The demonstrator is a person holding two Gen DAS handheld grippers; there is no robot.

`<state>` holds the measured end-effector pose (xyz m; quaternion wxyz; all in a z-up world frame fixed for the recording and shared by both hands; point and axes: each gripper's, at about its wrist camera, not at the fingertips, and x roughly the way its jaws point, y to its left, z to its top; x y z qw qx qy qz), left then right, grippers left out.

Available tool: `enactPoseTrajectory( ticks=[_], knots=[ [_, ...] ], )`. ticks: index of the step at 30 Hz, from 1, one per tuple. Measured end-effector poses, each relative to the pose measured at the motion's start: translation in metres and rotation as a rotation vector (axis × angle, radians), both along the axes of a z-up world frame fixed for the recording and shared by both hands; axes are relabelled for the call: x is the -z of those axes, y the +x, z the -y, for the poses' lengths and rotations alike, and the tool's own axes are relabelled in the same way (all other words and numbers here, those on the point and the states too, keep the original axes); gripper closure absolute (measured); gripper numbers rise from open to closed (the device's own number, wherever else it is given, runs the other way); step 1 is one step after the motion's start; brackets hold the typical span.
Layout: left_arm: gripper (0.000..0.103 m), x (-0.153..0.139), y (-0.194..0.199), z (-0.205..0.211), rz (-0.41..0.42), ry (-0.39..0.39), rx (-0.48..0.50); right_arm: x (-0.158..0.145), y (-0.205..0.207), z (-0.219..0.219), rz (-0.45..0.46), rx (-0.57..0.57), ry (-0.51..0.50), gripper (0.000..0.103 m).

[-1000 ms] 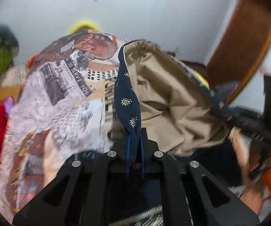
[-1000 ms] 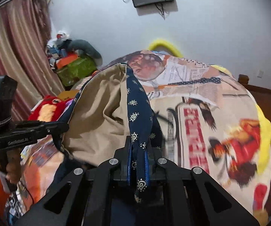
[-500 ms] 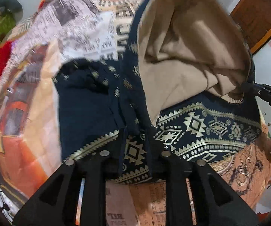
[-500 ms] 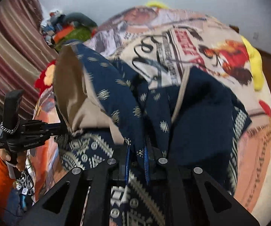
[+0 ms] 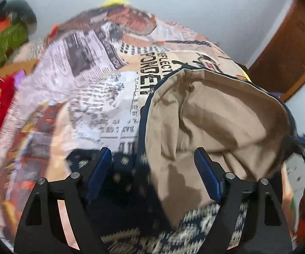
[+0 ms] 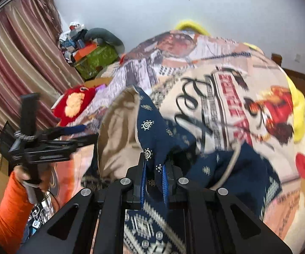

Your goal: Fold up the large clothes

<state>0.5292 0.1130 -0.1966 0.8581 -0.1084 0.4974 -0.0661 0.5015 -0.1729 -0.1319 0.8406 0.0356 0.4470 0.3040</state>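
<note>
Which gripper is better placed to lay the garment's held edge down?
Right: the right gripper has its jaws clamped on the navy garment. The left gripper is open, holding nothing.

Pale wall (image 6: 131, 10), striped curtain (image 6: 14, 53), perhaps door (image 5: 290, 42)

Right black two-finger gripper (image 6: 154, 174), 6 o'clock: blue pads clamped on a fold of the navy patterned garment with tan lining (image 6: 152, 131).
Garment: tan lining bulges at 9 o'clock of the clamp; navy cloth with a pale geometric border spreads toward 4 o'clock over the printed newspaper-and-cartoon bedspread (image 6: 226, 89).
Left black gripper (image 6: 82, 134), 9 o'clock: fingers parted, just beside the lining, held by a hand (image 6: 28, 176) in an orange sleeve.
Red plush toy (image 6: 74, 103), 10 o'clock.
Striped maroon curtain (image 6: 14, 48), 10 o'clock.
Green box (image 6: 97, 60), 11 o'clock.
</note>
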Motion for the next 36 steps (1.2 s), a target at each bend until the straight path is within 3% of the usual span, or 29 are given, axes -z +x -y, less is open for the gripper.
enactPoseTrajectory(
  ticks=[2, 4, 5, 6, 9, 15, 18, 21, 24, 27, 28, 30, 32, 36],
  knots=[
    [0.025, 0.017, 0.022, -0.002, -0.041, -0.031, -0.02, 0.001, 0.01, -0.003, 0.008, -0.004, 0.004, 0.094],
    [0.05, 0.028, 0.036, -0.002, -0.062, -0.041, -0.042, 0.006, 0.018, -0.004, -0.002, -0.01, 0.008, 0.094],
    [0.074, 0.032, 0.042, -0.001, -0.069, -0.031, -0.054, 0.009, 0.02, -0.004, -0.009, -0.013, 0.008, 0.094],
    [0.093, 0.034, 0.045, -0.001, -0.06, -0.017, -0.072, 0.013, 0.022, -0.002, -0.019, -0.018, 0.01, 0.094],
    [0.1, 0.02, 0.038, 0.003, 0.039, 0.01, -0.071, 0.022, 0.022, 0.006, -0.039, -0.022, 0.016, 0.094],
    [0.101, -0.036, -0.032, 0.035, 0.253, 0.11, 0.083, 0.023, 0.007, 0.025, -0.06, -0.022, 0.021, 0.094],
    [0.101, -0.054, -0.071, 0.051, 0.295, 0.134, 0.163, 0.019, -0.01, 0.032, -0.055, -0.016, -0.006, 0.094],
    [0.101, -0.051, -0.107, 0.068, 0.304, 0.189, 0.233, 0.018, -0.031, 0.037, -0.073, -0.013, -0.021, 0.094],
    [0.101, -0.035, -0.134, 0.078, 0.263, 0.233, 0.284, 0.02, -0.055, 0.044, -0.084, 0.007, -0.04, 0.094],
    [0.097, -0.004, -0.153, 0.082, 0.147, 0.233, 0.32, 0.026, -0.076, 0.048, -0.088, 0.024, -0.077, 0.094],
    [0.095, 0.005, -0.158, 0.083, 0.101, 0.23, 0.328, 0.03, -0.083, 0.048, -0.098, 0.019, -0.097, 0.094],
    [0.075, 0.026, -0.168, 0.082, -0.01, 0.201, 0.341, 0.037, -0.098, 0.047, -0.114, 0.012, -0.142, 0.094],
    [0.067, 0.039, -0.181, 0.077, -0.069, 0.172, 0.339, 0.042, -0.109, 0.048, -0.121, 0.016, -0.172, 0.094],
    [0.065, 0.037, -0.203, 0.058, -0.091, 0.156, 0.298, 0.052, -0.125, 0.055, -0.146, 0.024, -0.203, 0.094]
  ],
)
